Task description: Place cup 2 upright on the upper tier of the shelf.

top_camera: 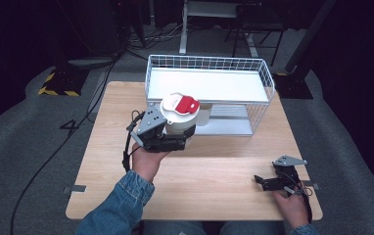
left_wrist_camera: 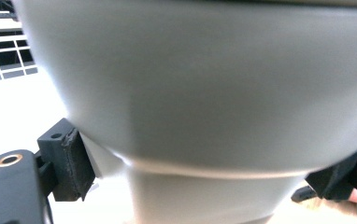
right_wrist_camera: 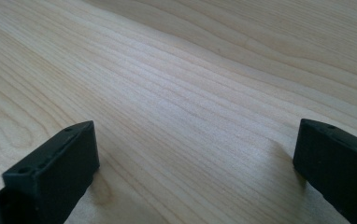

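Seemingly for shelving, the left gripper (top_camera: 175, 139) clamps the white tub (top_camera: 180, 120) with its red-and-white lid, held aloft before the wire rack (top_camera: 268, 83) at the tabletop's (top_camera: 214, 176) far edge; the right gripper (top_camera: 263, 182) rests gaping, empty, near the right corner.

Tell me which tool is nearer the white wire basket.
Left. The left tool holds a red-lidded white tub right at the wire basket front; the right tool rests open near the table's near-right edge.

We see our right gripper (right_wrist_camera: 193, 172) with jaws spread wide, low over bare wooden table (right_wrist_camera: 190, 84).
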Action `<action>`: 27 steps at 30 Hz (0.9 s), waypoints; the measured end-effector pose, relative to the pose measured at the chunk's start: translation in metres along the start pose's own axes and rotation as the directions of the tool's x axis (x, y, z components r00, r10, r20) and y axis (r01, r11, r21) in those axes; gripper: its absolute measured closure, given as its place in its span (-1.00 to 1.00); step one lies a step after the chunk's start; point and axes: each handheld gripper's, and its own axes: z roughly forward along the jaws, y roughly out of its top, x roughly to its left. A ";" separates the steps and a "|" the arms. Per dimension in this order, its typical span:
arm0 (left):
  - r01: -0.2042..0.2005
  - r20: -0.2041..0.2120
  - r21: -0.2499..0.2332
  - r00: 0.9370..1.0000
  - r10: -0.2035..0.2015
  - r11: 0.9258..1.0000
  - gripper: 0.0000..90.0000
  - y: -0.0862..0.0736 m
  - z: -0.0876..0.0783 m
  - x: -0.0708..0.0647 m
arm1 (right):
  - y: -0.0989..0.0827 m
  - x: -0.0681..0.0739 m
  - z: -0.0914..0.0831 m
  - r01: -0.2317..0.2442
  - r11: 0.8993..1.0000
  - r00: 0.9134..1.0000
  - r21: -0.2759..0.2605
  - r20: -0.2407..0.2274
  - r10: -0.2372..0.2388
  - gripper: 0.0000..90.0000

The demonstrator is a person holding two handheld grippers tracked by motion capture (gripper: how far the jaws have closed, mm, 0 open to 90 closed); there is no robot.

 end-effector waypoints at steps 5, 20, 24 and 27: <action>0.005 0.003 -0.006 1.000 -0.005 1.000 -0.70 0.011 0.006 0.004 | 0.000 0.000 0.000 0.000 1.000 1.000 -0.001 0.001 0.000 -0.99; 0.001 -0.008 -0.006 1.000 -0.001 1.000 -0.70 0.042 0.030 0.015 | 0.000 0.000 0.000 0.000 1.000 1.000 -0.001 0.001 0.000 -0.99; 0.006 -0.014 -0.018 1.000 -0.007 1.000 -0.70 0.050 0.036 0.019 | 0.000 0.000 0.000 -0.001 1.000 1.000 -0.001 0.002 0.001 -0.99; 0.011 -0.020 -0.023 1.000 -0.012 1.000 -0.70 0.055 0.041 0.022 | 0.000 0.000 0.000 0.000 1.000 1.000 -0.001 0.001 0.000 -0.99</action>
